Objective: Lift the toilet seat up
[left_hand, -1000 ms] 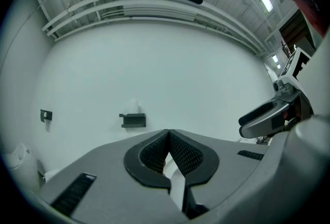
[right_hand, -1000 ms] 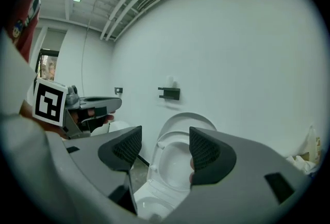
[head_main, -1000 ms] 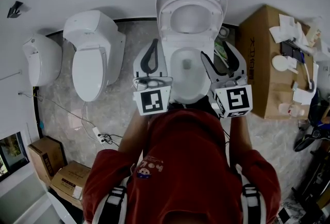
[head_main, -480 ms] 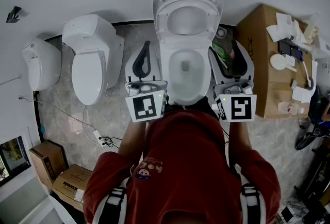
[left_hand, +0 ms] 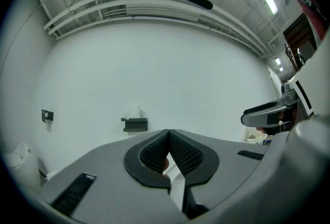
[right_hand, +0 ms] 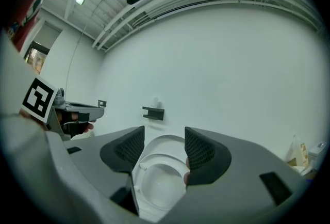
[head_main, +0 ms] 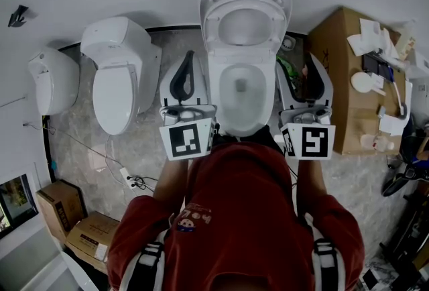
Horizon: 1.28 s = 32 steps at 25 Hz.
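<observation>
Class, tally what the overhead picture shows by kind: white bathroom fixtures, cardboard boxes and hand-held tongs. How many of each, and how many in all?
White bathroom fixtures: 3 (open toilet, closed toilet, smaller fixture far left)
Cardboard boxes: 3 (large box, two small boxes)
Tongs: 2 (left tongs, right tongs)
Total: 8

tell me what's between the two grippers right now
In the head view, the toilet bowl, its seat already raised, lies between the left gripper and the right gripper.
</observation>
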Motion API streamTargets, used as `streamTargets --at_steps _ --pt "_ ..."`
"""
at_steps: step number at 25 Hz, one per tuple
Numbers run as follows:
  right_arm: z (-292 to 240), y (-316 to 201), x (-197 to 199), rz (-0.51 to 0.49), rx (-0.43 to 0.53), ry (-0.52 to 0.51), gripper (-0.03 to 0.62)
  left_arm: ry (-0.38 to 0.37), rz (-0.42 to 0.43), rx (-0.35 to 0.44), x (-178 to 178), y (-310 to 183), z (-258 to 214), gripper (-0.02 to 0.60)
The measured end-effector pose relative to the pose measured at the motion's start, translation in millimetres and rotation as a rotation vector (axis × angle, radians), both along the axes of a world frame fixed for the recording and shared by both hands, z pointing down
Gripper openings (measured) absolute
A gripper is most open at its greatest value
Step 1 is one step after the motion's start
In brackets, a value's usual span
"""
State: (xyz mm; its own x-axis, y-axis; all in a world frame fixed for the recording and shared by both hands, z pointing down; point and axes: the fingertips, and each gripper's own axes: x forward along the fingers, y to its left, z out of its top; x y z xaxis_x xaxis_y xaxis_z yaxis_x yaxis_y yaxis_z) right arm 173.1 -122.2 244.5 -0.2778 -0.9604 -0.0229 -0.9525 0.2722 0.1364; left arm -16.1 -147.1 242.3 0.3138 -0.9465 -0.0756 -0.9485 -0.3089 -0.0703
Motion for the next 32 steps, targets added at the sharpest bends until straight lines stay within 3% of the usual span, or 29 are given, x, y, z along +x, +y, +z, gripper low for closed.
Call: streamTargets --at_steps 12,32 --pt "-1.9 -6.1 -4.4 -0.005 0.009 0.000 0.125 -0.039 0.004 0.016 -5.4 -6.6 -3.7 0.008" --pt "-2.2 -9.4 -5.9 -0.014 0.016 -0.019 0.015 -0.041 0.015 0.009 -2.4 -6.7 -4.9 0.008"
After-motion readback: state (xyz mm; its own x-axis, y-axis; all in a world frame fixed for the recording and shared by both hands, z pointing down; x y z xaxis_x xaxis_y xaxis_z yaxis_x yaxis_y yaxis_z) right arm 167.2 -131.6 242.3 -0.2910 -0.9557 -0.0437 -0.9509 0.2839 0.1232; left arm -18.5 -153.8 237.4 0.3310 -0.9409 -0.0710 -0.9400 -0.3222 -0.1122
